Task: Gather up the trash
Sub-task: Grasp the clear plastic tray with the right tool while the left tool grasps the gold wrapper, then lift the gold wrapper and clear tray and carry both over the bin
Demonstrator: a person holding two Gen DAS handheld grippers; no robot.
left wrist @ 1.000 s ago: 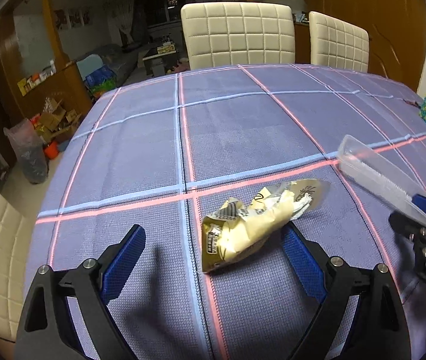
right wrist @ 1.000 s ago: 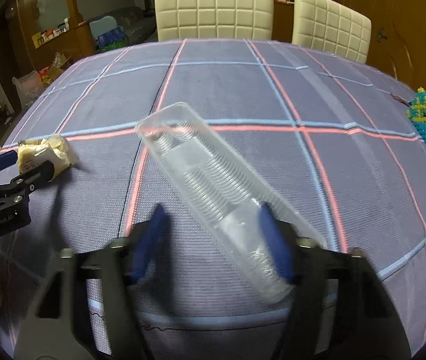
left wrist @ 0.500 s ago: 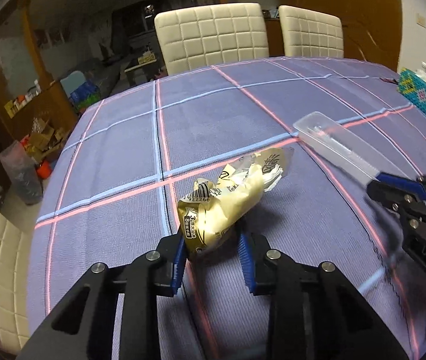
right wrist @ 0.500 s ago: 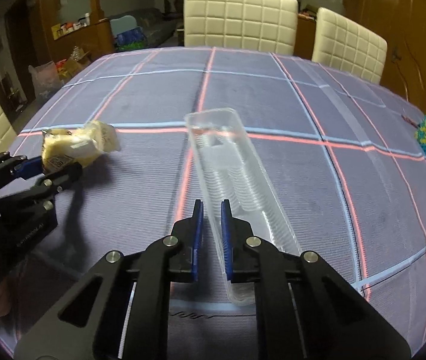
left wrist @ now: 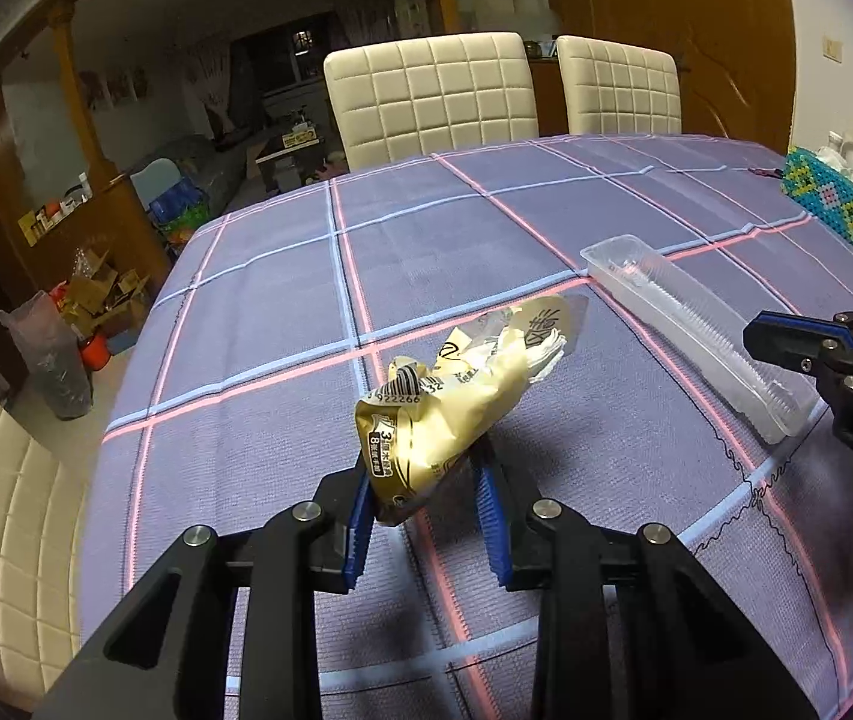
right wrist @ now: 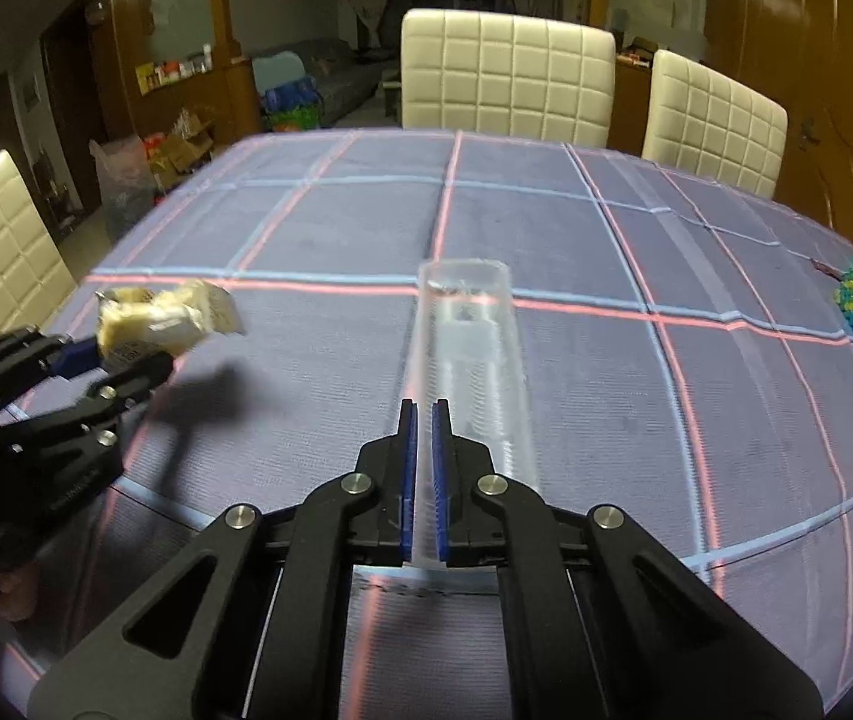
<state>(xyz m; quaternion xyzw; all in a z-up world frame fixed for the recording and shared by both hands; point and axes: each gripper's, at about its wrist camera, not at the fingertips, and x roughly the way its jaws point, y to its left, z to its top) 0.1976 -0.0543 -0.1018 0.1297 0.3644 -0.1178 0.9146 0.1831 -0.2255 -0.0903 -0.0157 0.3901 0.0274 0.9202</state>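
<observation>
A crumpled yellow snack wrapper (left wrist: 456,396) is held off the purple checked tablecloth (left wrist: 282,300) by my left gripper (left wrist: 426,480), which is shut on its near end. It also shows in the right wrist view (right wrist: 156,318) at the left, held by the left gripper (right wrist: 120,366). A long clear plastic tray (right wrist: 468,360) stretches forward from my right gripper (right wrist: 424,420), which is shut on its left wall at the near end. The tray (left wrist: 690,324) and the right gripper (left wrist: 786,342) show at the right of the left wrist view.
Two cream quilted chairs (left wrist: 432,96) (left wrist: 618,84) stand at the table's far side, another (right wrist: 0,252) at the left. A beaded blue-green box (left wrist: 834,198) sits at the right edge. Cardboard and a bag (left wrist: 48,354) lie on the floor left.
Both grippers closed from open: the left onto the wrapper, the right onto the tray wall. The wrapper has since been lifted off the cloth, and the tray now points straight ahead.
</observation>
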